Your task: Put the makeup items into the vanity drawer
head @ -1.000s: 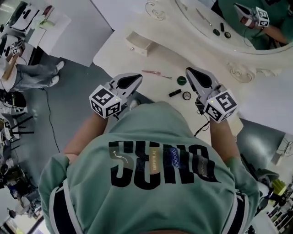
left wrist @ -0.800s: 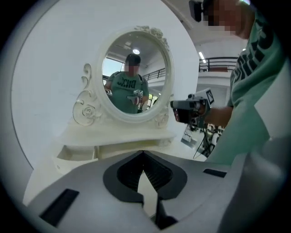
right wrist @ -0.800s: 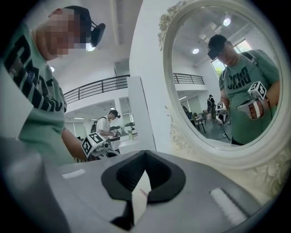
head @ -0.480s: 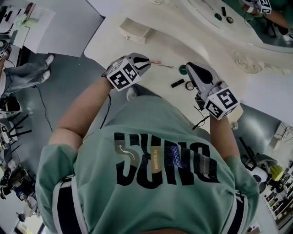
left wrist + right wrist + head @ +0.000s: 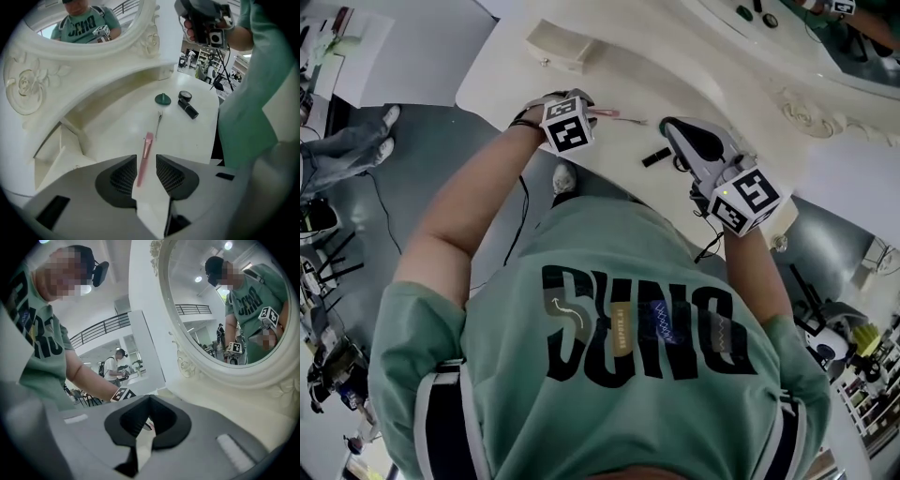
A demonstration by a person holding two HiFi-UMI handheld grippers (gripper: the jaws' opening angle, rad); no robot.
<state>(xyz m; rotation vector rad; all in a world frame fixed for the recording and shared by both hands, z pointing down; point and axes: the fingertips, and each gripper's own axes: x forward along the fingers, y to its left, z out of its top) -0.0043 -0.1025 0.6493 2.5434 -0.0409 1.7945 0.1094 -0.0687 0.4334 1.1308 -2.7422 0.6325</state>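
Note:
A slim pink makeup stick [image 5: 146, 149] lies flat on the cream vanity top [image 5: 117, 126]. My left gripper [image 5: 146, 161] hangs over its near end. The jaws are opening, the stick lies between them, and the pads do not press on it. In the head view the left gripper [image 5: 586, 112] is at the stick [image 5: 614, 116]. Beyond it lie a thin pin [image 5: 159, 123], a green cap [image 5: 162, 98], a round compact [image 5: 185, 95] and a black lipstick [image 5: 188, 109]. My right gripper [image 5: 669, 125], shut and holding nothing, hovers by the lipstick [image 5: 655, 157].
A small cream drawer box [image 5: 563, 47] with a knob stands at the vanity's left end, and also shows at the left of the left gripper view [image 5: 65, 140]. The oval mirror [image 5: 225, 310] in its carved frame rises behind. The table's front edge runs close under both grippers.
My left gripper has travelled forward from beside my body out over the vanity top to the pink stick. The right gripper has stayed near the lipstick and compact.

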